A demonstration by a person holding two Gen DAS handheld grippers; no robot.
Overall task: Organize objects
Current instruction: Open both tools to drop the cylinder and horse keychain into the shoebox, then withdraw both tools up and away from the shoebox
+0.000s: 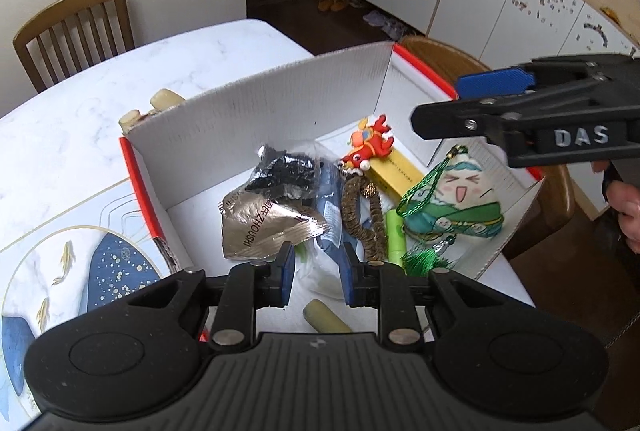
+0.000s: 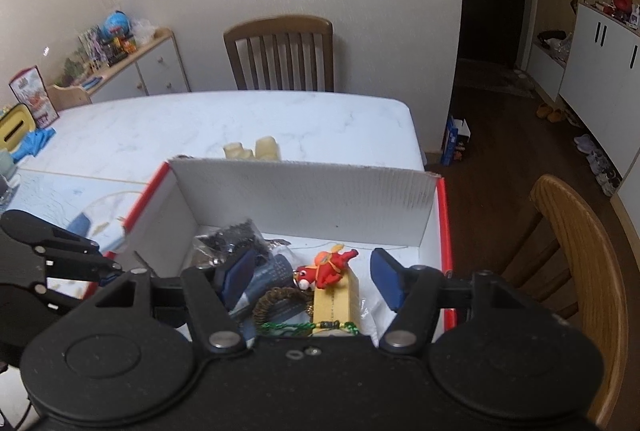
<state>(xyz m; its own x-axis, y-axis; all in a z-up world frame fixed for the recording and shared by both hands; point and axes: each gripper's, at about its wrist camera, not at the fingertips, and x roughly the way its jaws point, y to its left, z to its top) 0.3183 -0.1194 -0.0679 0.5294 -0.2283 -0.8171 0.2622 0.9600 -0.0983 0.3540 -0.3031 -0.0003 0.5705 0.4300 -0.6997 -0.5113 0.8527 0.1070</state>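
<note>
Above box (image 2: pixel 304 191), right fingers (image 2: pixel 386 281) apart, empty.

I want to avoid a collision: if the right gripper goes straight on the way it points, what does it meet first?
Probably the red dragon charm on the yellow box, between the right gripper's open jaws; depth is unclear.

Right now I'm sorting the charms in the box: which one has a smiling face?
The green dumpling-shaped plush charm, with a cartoon face and tassel; the red dragon charm lacks that face.
</note>
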